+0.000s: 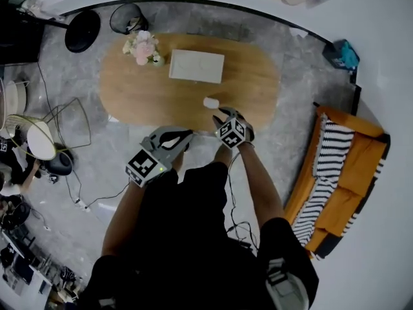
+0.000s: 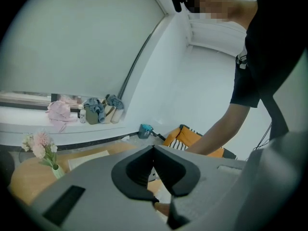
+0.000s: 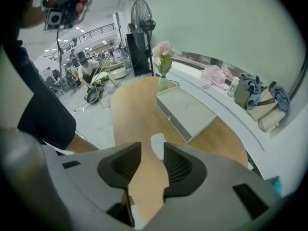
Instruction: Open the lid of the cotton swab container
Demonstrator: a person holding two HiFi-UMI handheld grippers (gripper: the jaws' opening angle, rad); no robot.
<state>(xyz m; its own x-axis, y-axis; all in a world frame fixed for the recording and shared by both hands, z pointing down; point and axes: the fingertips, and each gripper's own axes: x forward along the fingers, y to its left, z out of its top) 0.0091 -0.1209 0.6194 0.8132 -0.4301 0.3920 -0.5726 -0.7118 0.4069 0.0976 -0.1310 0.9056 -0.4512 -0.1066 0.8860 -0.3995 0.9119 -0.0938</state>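
A small white cotton swab container [image 1: 211,103] lies on the oval wooden table [image 1: 142,89], near its front edge. My right gripper [image 1: 220,117] hangs just in front of it, pointing steeply down. In the right gripper view the jaws of that gripper [image 3: 152,149] stand open, and the white container [image 3: 157,142] shows in the gap just beyond the tips, untouched. My left gripper [image 1: 186,137] is off the table's front edge, to the left of the right one. Its jaws [image 2: 154,150] are shut with nothing between them.
A shallow white tray [image 1: 197,65] and a vase of pink flowers [image 1: 143,48] stand at the back of the table. An orange sofa with a striped cushion [image 1: 335,173] is on the right. A black stool [image 1: 82,31] and a wire basket [image 1: 127,18] stand behind the table.
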